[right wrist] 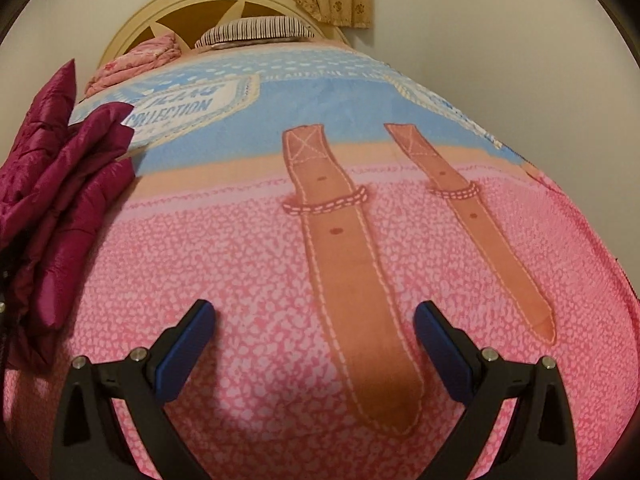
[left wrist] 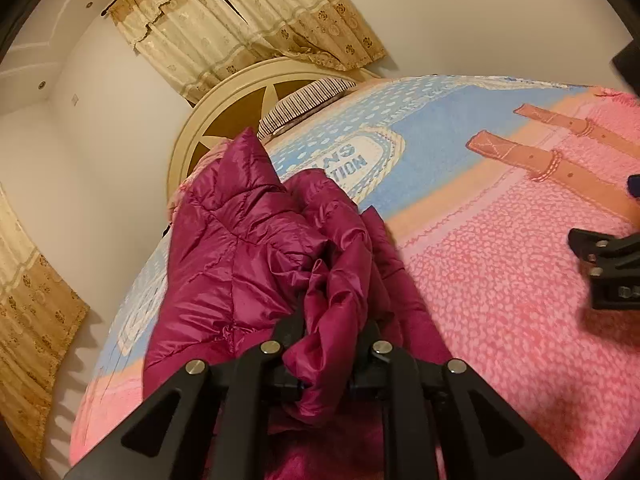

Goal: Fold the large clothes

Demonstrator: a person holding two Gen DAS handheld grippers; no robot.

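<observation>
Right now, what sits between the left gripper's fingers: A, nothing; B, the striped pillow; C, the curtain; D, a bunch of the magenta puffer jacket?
D: in the left wrist view, a fold of the magenta puffer jacket is bunched between the fingers of the left gripper.

The right gripper [right wrist: 314, 332] and left gripper [left wrist: 330, 332] are matte black frames with silver round-headed screws, the right's fingers [right wrist: 186, 350] faced with blue pads.

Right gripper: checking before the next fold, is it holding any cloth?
No, the right gripper stands open over bare pink bedspread.
</observation>
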